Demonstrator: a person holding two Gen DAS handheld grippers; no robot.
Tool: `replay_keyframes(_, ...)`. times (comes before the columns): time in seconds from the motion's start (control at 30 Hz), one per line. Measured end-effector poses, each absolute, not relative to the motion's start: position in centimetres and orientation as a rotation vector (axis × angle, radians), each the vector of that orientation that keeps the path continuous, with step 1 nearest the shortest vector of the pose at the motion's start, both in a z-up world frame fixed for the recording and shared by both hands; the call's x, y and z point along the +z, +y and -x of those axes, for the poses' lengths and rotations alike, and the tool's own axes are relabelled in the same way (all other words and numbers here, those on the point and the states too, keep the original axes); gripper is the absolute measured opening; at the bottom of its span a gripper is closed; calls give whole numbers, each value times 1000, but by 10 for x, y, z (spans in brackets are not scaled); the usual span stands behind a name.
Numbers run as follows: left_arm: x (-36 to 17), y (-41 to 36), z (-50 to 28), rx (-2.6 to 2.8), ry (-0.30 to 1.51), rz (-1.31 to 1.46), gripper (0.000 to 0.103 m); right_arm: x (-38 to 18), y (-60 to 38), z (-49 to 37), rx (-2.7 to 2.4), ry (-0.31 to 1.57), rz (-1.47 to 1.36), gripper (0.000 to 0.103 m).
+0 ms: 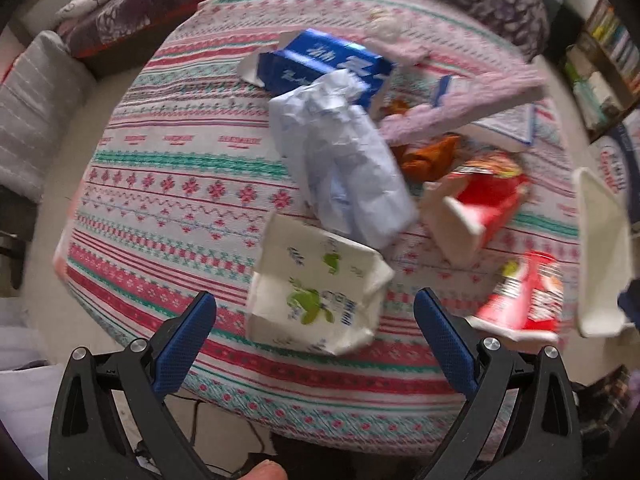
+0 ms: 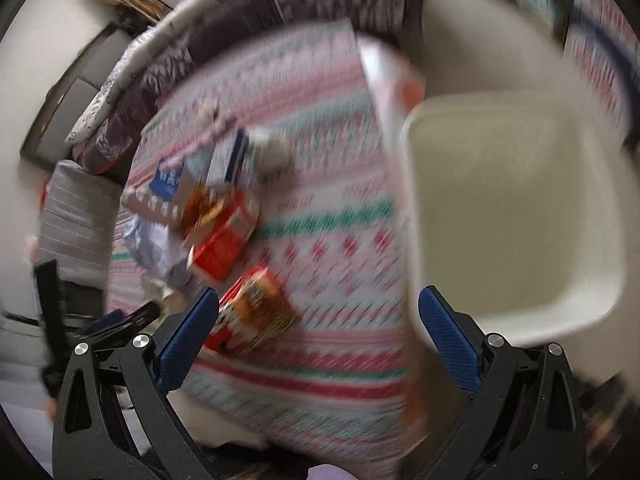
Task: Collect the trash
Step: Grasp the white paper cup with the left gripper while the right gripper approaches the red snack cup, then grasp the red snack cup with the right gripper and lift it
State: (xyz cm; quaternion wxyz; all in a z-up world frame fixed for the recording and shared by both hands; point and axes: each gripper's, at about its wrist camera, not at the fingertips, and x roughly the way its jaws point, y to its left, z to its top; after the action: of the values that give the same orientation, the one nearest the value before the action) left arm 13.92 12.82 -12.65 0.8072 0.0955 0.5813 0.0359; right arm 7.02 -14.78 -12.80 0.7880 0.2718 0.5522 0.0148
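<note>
Left wrist cam first: my left tool (image 1: pixel 314 334) is spread wide and gripping nothing, hovering over the bench with the red, green and white patterned cloth (image 1: pixel 180 184). Right between the blue pads sits a crumpled white carton with green print (image 1: pixel 316 292). Behind it there's a wad of pale blue-white crumpled paper (image 1: pixel 344 160), a blue cardboard box with white lettering (image 1: pixel 324 64), a red open box (image 1: pixel 484 204) and a red snack packet (image 1: pixel 524 296). A cream plastic bin (image 1: pixel 600 256) pokes in at the right edge.

Right wrist cam is super blurry: right tool (image 2: pixel 318 334) is also released, nothing in it. The cream bin (image 2: pixel 516 216) sits just off the bench's edge, its rim by the right pad; the red packet (image 2: pixel 256 308) lies near the left pad.
</note>
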Motion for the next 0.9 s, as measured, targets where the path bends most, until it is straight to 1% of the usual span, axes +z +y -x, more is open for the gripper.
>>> replay_keyframes(0.1,-139,136,-142,32,1330,-54,96,-129,-134,-75,15,1181,-585,96)
replay_keyframes(0.17,-144,137,-142,21,1358,-15,96,-133,-130,-79,24,1198,-599,96)
replay_keyframes(0.57,-169,127,-130,-42,1392,-114,96,-168,-105,-94,-5,1308,-707,96)
replay_keyframes(0.63,-171,132,-124,-46,1380,-96,82,-172,-99,-96,-11,1317,-714,96)
replay_keyframes(0.67,-171,131,-122,-51,1381,-74,78,-174,-96,-98,-12,1321,-716,96)
replay_keyframes(0.73,-165,131,-121,-60,1370,-13,77,-180,-89,-101,-15,1334,-725,96)
replay_keyframes(0.9,-154,124,-104,-62,1341,-33,76,-188,-75,-106,-4,1358,-706,94)
